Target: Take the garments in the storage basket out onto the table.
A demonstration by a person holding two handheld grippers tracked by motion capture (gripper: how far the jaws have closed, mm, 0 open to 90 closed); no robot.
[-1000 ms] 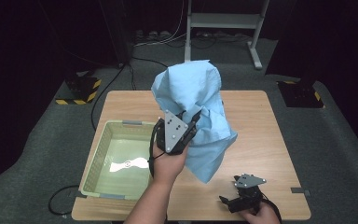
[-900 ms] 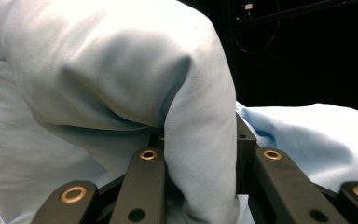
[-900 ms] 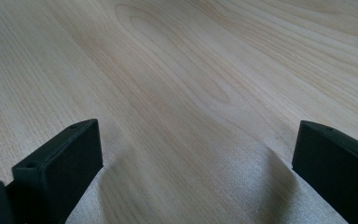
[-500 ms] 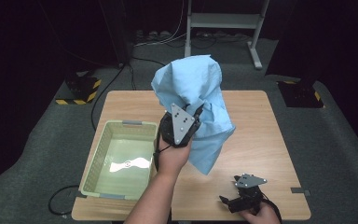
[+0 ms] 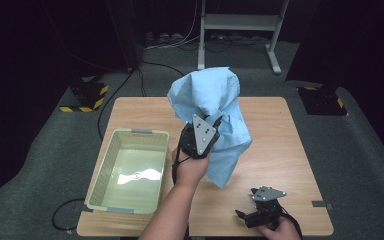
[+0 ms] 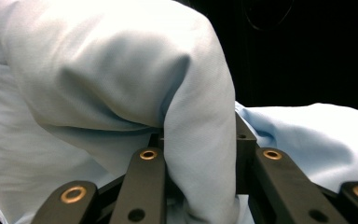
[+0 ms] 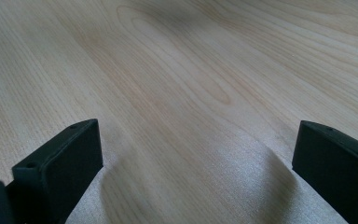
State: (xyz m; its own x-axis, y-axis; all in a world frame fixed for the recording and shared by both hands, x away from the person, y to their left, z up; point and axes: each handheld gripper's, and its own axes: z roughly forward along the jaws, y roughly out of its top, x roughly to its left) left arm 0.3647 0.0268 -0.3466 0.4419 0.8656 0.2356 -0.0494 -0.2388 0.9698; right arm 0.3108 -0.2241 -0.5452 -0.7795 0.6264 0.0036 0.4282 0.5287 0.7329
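Left gripper raised, jaws clamping cloth

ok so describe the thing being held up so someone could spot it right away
Find the wooden table with a pale green basket at its left. Beside the basket, the left gripper lifts a light blue cloth clear of the tabletop, the one soft, crumpled thing there.

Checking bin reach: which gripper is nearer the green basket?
Left. The left gripper, shut on the blue cloth, is just beyond the green basket's right rim; the right gripper rests open near the table's front-right edge.
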